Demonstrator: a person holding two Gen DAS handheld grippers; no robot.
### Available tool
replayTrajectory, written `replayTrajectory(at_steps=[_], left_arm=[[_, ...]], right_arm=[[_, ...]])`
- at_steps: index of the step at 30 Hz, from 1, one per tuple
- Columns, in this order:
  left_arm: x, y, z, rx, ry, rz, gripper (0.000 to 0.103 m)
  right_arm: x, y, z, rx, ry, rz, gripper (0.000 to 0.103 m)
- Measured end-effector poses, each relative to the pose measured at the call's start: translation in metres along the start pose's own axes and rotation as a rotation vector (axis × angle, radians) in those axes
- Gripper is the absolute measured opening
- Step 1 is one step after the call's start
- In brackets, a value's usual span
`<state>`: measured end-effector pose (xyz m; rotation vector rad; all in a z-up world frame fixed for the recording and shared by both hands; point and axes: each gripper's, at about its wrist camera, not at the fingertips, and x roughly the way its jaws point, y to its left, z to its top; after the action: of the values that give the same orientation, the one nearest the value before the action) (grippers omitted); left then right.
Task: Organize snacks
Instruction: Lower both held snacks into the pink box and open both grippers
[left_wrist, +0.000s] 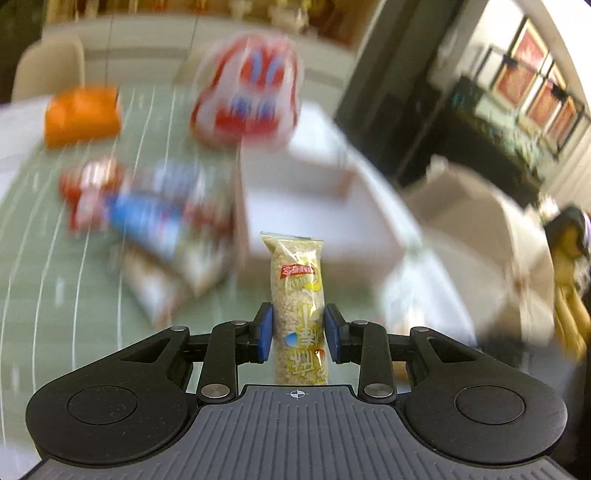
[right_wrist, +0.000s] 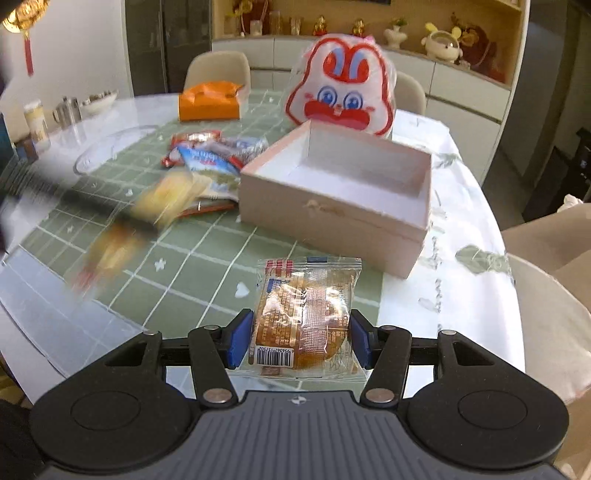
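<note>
My left gripper (left_wrist: 298, 332) is shut on a long clear pack of puffed rice bar (left_wrist: 298, 295) and holds it above the table, in front of the open pink box (left_wrist: 314, 221). My right gripper (right_wrist: 300, 338) is shut on a clear-wrapped brown pastry (right_wrist: 304, 317) near the table's front edge, just in front of the pink box (right_wrist: 332, 210), which looks empty inside. A pile of loose snack packs (right_wrist: 214, 162) lies left of the box; it shows blurred in the left wrist view (left_wrist: 155, 218). The left gripper appears as a blurred streak (right_wrist: 110, 218) in the right wrist view.
A rabbit-face bag (right_wrist: 341, 92) stands behind the box. An orange box (right_wrist: 210, 101) sits at the far side. A clear glass plate (right_wrist: 110, 151), a metal pot (right_wrist: 68, 110) and jars stand far left. Chairs surround the table. The green checked tablecloth (right_wrist: 192, 266) covers the middle.
</note>
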<state>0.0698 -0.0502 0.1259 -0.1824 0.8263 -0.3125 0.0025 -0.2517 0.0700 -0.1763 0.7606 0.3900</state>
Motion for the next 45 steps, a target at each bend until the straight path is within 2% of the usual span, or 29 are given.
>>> replayTrajectory(at_steps=[2, 5, 8, 11, 14, 18, 20, 23, 26, 29, 31, 34, 36, 38, 39, 42, 45], left_arm=[[0.030, -0.010, 0.039, -0.004, -0.045, 0.031, 0.034], [0.094, -0.013, 0.086, -0.039, -0.003, 0.060, 0.034], [0.149, -0.017, 0.092, 0.001, 0.094, 0.141, 0.034], [0.177, -0.009, 0.083, -0.002, 0.195, 0.110, 0.036], [0.165, -0.011, 0.080, -0.003, 0.116, 0.098, 0.035], [0.110, 0.008, 0.078, -0.194, -0.048, 0.036, 0.035], [0.081, 0.019, 0.068, -0.232, -0.099, 0.046, 0.035], [0.054, 0.031, 0.050, -0.247, -0.076, 0.095, 0.035], [0.031, 0.045, 0.016, -0.263, -0.027, 0.101, 0.035], [0.009, 0.064, -0.023, -0.328, 0.020, 0.145, 0.035], [-0.001, 0.077, -0.048, -0.356, 0.067, 0.183, 0.035], [-0.011, 0.100, -0.074, -0.388, 0.109, 0.209, 0.035], [-0.018, 0.115, -0.082, -0.422, 0.116, 0.213, 0.035], [-0.020, 0.130, -0.082, -0.440, 0.115, 0.213, 0.035], [-0.019, 0.135, -0.078, -0.442, 0.112, 0.209, 0.035], [-0.012, 0.142, -0.062, -0.412, 0.099, 0.175, 0.035], [-0.002, 0.147, -0.050, -0.383, 0.098, 0.111, 0.035]], right_arm=[[0.001, -0.005, 0.002, -0.001, -0.021, 0.004, 0.055], [0.005, -0.010, 0.006, 0.005, -0.022, 0.006, 0.055], [0.004, -0.014, 0.010, 0.010, -0.030, -0.014, 0.055], [0.000, -0.021, 0.010, 0.023, -0.044, -0.031, 0.055], [-0.001, -0.030, 0.012, 0.059, -0.050, -0.027, 0.055], [0.000, -0.040, 0.042, 0.108, -0.095, 0.012, 0.055], [0.013, -0.042, 0.069, 0.106, -0.112, -0.007, 0.055], [0.056, -0.053, 0.109, 0.118, -0.068, -0.039, 0.055], [0.118, -0.065, 0.138, 0.144, 0.049, -0.047, 0.055], [0.168, -0.069, 0.148, 0.148, 0.170, -0.022, 0.055], [0.187, -0.070, 0.148, 0.167, 0.221, -0.004, 0.056], [0.187, -0.068, 0.155, 0.177, 0.213, -0.009, 0.058], [0.170, -0.061, 0.164, 0.181, 0.135, -0.038, 0.059], [0.151, -0.045, 0.177, 0.161, 0.065, -0.013, 0.079], [0.146, -0.032, 0.183, 0.144, 0.056, 0.011, 0.081], [0.152, 0.007, 0.203, 0.112, 0.067, 0.065, 0.081], [0.180, 0.041, 0.220, 0.087, 0.116, 0.047, 0.077]])
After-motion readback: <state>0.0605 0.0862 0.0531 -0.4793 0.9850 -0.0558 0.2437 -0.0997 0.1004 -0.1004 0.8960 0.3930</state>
